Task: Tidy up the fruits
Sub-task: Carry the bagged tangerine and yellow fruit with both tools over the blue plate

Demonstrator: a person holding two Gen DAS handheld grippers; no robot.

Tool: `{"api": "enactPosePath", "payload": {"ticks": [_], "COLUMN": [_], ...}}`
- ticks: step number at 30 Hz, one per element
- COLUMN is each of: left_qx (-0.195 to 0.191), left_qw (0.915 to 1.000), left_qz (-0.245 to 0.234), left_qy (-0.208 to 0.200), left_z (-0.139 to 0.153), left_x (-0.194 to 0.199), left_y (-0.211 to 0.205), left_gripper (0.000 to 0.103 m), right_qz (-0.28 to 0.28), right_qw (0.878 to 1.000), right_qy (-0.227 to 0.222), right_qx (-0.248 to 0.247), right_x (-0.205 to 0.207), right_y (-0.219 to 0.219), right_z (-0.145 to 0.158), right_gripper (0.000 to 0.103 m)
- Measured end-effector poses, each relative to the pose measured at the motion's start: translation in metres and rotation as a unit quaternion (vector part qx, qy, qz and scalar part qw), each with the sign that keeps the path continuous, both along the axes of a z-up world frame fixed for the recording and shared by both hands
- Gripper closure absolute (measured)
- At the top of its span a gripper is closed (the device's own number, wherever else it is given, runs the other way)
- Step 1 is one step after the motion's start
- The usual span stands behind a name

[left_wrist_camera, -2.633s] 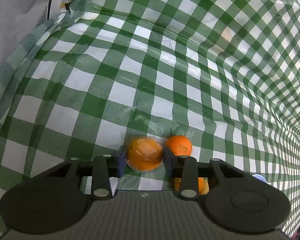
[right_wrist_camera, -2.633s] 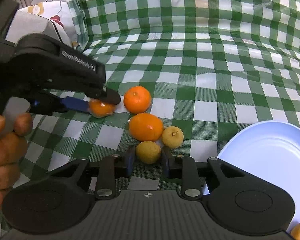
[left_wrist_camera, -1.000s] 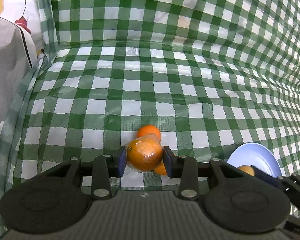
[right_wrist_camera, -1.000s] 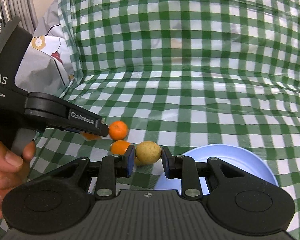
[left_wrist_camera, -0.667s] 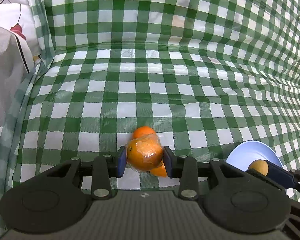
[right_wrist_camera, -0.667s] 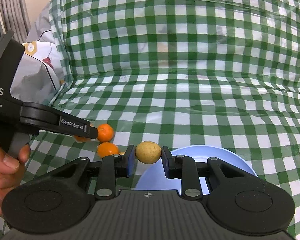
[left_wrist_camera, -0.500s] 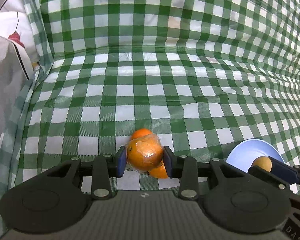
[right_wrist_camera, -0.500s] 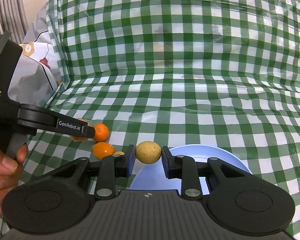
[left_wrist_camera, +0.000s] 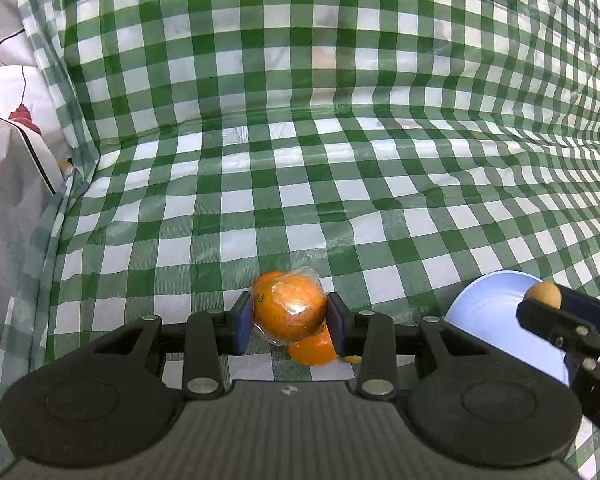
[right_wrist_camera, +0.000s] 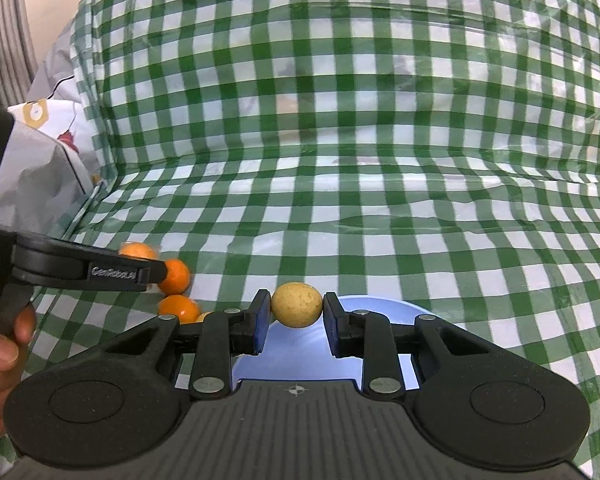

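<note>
Lifted clear of the checked green-and-white tablecloth [left_wrist_camera: 284, 184] since the earlier frames: plastic-wrapped orange [left_wrist_camera: 289, 312] clamped in left gripper [left_wrist_camera: 289, 326], small round tan fruit [right_wrist_camera: 297, 310] pinched in right gripper [right_wrist_camera: 296, 322] above pale blue round plate [right_wrist_camera: 384, 306]. Probably about to be dropped there. Beyond, loose oranges [right_wrist_camera: 175, 276] on cloth. Person's hand [right_wrist_camera: 0, 364] visible only from right wrist.

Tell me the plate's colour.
Light blue plate; clearest in the right wrist view.
</note>
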State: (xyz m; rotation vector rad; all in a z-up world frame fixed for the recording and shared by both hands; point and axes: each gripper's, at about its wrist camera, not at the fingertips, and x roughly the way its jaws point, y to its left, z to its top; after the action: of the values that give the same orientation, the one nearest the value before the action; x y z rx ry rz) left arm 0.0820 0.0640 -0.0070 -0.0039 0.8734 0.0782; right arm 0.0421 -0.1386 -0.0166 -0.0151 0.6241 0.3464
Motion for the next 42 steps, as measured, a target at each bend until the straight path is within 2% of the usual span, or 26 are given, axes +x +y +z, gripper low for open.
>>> {"api": "enactPosePath", "payload": {"ticks": [22, 28, 39, 42], "left_qx": [0.004, 0.005, 0.012, 0.015], "left_qw": [0.9981, 0.9960, 0.9941, 0.9921], "left_qz": [-0.041, -0.063, -0.085, -0.107], "left_qy": [-0.045, -0.064, -0.065, -0.065], "left_z": [0.009, 0.014, 0.009, 0.007], "left_x": [-0.006, -0.010, -0.014, -0.018], "left_y": [-0.030, -0.047, -0.074, -0.087], "left_gripper": [0.061, 0.061, 0.061, 0.061], "right_qz": [-0.128, -0.140, -0.145, -0.144], "right_qw": [0.992, 0.990, 0.989, 0.990], "right_qy": [-0.014, -0.009, -0.005, -0.008], "right_qx": [0.000, -0.003, -0.003, -0.005], "right_x": [0.012, 0.014, 0.012, 0.011], "right_y": [-0.069, -0.081, -0.087, -0.087], "right_z": [0.007, 0.005, 0.002, 0.000], "right_gripper": [0.073, 0.073, 0.073, 0.073]}}
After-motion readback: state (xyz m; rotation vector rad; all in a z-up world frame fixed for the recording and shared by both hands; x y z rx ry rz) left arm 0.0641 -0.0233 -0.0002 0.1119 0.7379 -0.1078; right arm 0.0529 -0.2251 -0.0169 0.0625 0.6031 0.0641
